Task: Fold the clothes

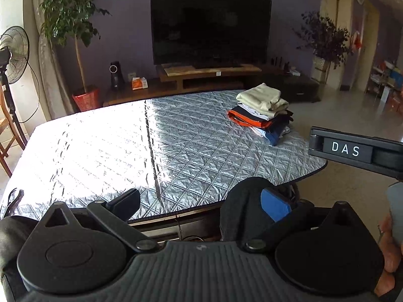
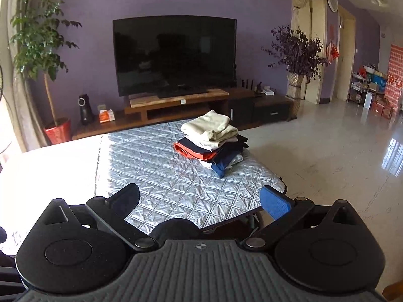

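Left wrist view: the left gripper (image 1: 200, 202) is held at the near edge of a table under a silver quilted cover (image 1: 191, 148), its jaws wide apart and holding nothing; a dark garment (image 1: 241, 209) is bunched just beside the blue pad of one finger (image 1: 275, 205), and whether it touches the pad cannot be told; the stack of folded clothes (image 1: 262, 112) lies on the far right part of the cover, a cream piece on top, orange, dark and blue layers beneath; the right gripper (image 1: 357, 151) enters from the right edge, marked "DAS", off the table's right corner and well apart from the stack. Right wrist view: the right gripper (image 2: 200, 202) likewise has its jaws spread wide and empty, over the near edge of the cover (image 2: 176, 183); a dark rounded shape (image 2: 176, 229) sits low between the fingers, too unclear to identify; the stack (image 2: 211, 139) lies ahead near the cover's right edge. Background: a dark television (image 2: 173, 55) on a low wooden stand (image 2: 181, 105); a potted tree (image 2: 37, 50) in a red pot at left; a standing fan (image 1: 13, 55).
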A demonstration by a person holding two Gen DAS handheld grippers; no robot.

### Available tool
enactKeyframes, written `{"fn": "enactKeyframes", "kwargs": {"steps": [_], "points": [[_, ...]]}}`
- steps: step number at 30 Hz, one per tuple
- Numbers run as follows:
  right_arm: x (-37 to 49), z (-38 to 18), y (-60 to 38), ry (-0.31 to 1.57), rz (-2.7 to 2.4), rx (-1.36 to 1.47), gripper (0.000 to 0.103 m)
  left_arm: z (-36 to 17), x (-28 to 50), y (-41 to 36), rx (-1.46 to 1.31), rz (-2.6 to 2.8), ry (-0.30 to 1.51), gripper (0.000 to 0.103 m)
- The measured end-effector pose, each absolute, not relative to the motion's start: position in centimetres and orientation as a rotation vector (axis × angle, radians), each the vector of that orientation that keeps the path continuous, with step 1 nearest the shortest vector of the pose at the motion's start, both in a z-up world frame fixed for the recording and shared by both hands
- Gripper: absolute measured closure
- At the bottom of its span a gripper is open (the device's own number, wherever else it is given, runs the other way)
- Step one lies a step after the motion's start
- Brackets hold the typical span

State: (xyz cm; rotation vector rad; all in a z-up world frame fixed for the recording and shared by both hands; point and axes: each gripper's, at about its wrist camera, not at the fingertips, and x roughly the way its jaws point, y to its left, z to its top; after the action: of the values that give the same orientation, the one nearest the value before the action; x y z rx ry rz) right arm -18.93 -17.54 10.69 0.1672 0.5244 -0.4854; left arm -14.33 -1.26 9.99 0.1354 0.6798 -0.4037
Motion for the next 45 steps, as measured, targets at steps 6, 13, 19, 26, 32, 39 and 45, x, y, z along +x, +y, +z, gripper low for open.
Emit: {"fn": "enactKeyframes", "kwargs": {"steps": [6,13,19,26,32,39,45], "points": [[-19.1,10.8,-17.3,0.517,-0.482,0.157,0.000,10.0,-14.7,-1.6,0.161,-0.410,0.678,0.001],[-19.0,10.9,-17.0,0.514,-0.481,0.143,0.000,10.3,-14.8,-1.5,0.160,-0.408,0.671,0.001],[-18.9,10.8,-16.9,0.519,-0.478,0.139,0.000,10.1,-15.0,-1.7,0.171,-0.413,0.676,0.001],[-18.8,10.5,-16.5,0.528,-0.478,0.129,0.000,10.0,-15.2,-1.8,0.176,-0.425,0.675,0.001],[-18.6,10.3,-16.5,0.538,-0.476,0.125,0.000,10.0,-15.3,-2.0,0.183,-0.432,0.675,0.001],[-18.5,10.0,-16.5,0.547,-0.473,0.122,0.000,9.8,-15.4,-2.1,0.188,-0.437,0.679,0.001],[-18.4,9.9,-16.5,0.555,-0.472,0.120,0.000,9.7,-15.4,-2.2,0.189,-0.438,0.682,0.001]]}}
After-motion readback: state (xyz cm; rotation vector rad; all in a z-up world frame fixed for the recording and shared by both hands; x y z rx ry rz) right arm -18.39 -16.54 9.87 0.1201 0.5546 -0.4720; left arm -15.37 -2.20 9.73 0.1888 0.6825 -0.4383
